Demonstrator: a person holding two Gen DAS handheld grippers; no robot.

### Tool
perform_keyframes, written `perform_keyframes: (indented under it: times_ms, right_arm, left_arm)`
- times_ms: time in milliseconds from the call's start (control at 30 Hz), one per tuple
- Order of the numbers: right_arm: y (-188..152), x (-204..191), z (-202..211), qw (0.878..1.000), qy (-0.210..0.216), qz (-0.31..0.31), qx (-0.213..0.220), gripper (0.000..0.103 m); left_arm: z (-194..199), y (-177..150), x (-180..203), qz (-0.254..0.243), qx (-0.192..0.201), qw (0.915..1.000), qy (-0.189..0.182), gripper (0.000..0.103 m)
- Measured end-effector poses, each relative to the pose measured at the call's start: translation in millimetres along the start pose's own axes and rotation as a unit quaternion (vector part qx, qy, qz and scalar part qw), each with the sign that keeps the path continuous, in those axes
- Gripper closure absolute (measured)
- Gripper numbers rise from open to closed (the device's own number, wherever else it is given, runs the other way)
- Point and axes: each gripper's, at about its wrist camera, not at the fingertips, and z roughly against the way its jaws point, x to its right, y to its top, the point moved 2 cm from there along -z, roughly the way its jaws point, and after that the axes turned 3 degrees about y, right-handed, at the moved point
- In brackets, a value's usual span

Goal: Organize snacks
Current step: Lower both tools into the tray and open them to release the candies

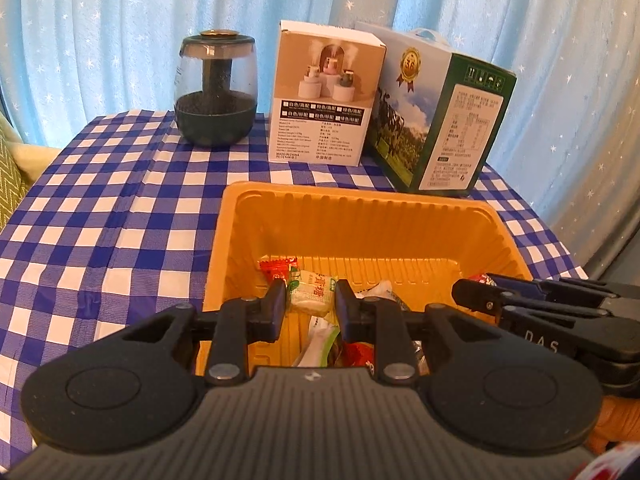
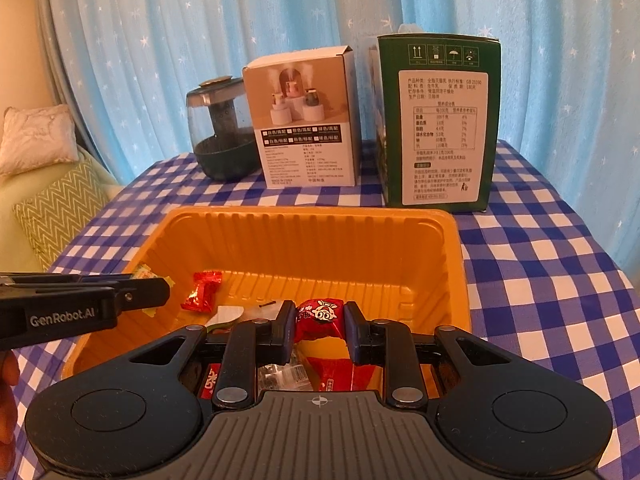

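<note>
An orange plastic tray (image 1: 360, 194) (image 2: 304, 213) lies on the blue-and-white checked tablecloth (image 1: 100, 220), with several wrapped snacks in its near end. My left gripper (image 1: 311, 292) hangs over the tray's near left part, shut on a white-and-green snack packet (image 1: 316, 285). My right gripper (image 2: 320, 312) hovers over the near right part, shut on a red snack packet (image 2: 320, 317). Each gripper shows in the other's view: the right one (image 1: 460, 290) at the right edge, the left one (image 2: 162, 293) at the left edge. A red candy (image 2: 202, 292) (image 1: 276, 268) lies loose in the tray.
Behind the tray stand a dark glass humidifier (image 1: 216, 92), a white product box (image 1: 324, 96) and a green milk carton (image 1: 436, 120). A blue star-patterned curtain (image 2: 200, 40) hangs behind the table. A sofa with cushions (image 2: 60, 208) is to the left.
</note>
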Motion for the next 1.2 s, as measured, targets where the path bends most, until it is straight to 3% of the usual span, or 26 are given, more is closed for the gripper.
perform_keyframes:
  times_ms: [100, 233, 1200]
  right_arm:
    - [0.0, 1.7, 0.7, 1.000, -0.001, -0.003, 0.000, 0.077]
    - [-0.3, 1.6, 0.7, 1.000, 0.000, -0.003, -0.001, 0.077]
    - [0.3, -1.2, 3.2, 1.000, 0.003, -0.007, 0.004, 0.077]
  left_arm:
    - [-2.5, -1.6, 2.7, -0.007, -0.004, 1.0000, -0.002, 0.079]
    - [-0.3, -1.8, 3.7, -0.015, 0.003, 0.9999, 0.004, 0.065]
    - [8.7, 0.3, 1.3, -0.013, 0.014, 0.9998, 0.010, 0.064]
